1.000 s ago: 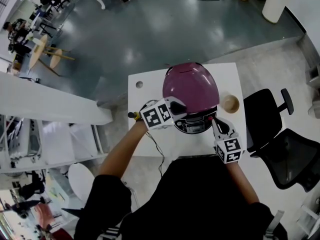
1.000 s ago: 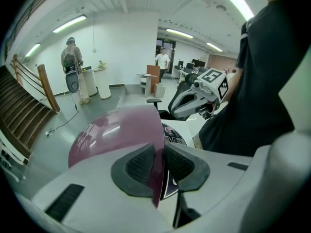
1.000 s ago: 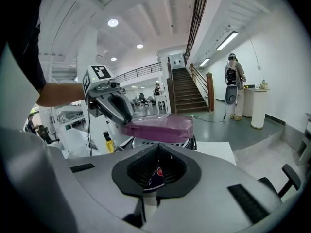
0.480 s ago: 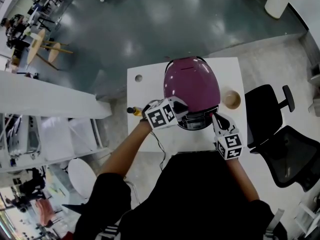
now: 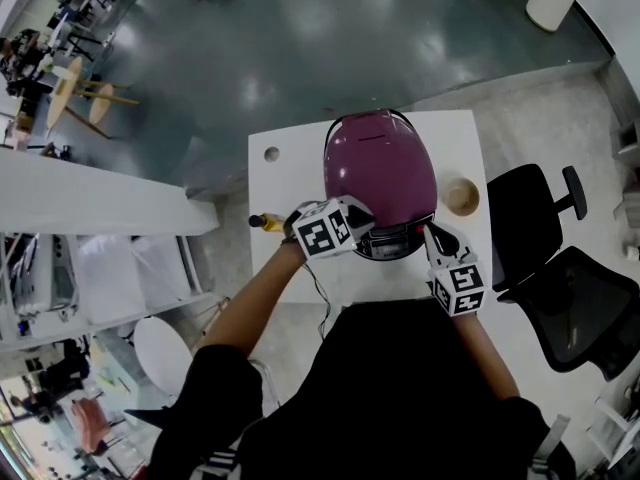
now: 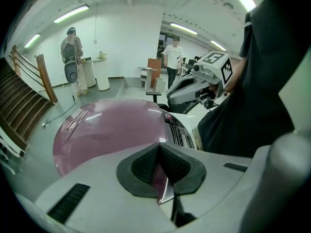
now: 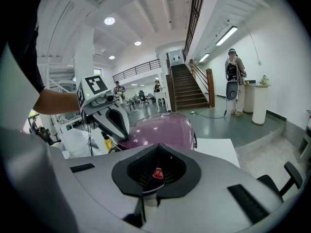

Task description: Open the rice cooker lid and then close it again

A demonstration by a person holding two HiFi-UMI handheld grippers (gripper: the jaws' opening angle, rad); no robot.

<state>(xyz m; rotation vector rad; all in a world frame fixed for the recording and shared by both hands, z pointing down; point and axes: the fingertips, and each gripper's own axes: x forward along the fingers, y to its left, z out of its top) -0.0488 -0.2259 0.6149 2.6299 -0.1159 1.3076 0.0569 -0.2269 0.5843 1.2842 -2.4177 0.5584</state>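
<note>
Lid down, left gripper against it

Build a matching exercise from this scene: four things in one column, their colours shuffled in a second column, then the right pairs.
Things:
1. rice cooker lid
2. chair
3. table
4. small bowl

Colours:
A. black
B. white
C. tan
D. purple

Pairs: 1-D, 2-A, 3-B, 4-C

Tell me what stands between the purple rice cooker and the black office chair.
A small round tan dish, on the white table beside the rice cooker; the head view shows it.
</note>
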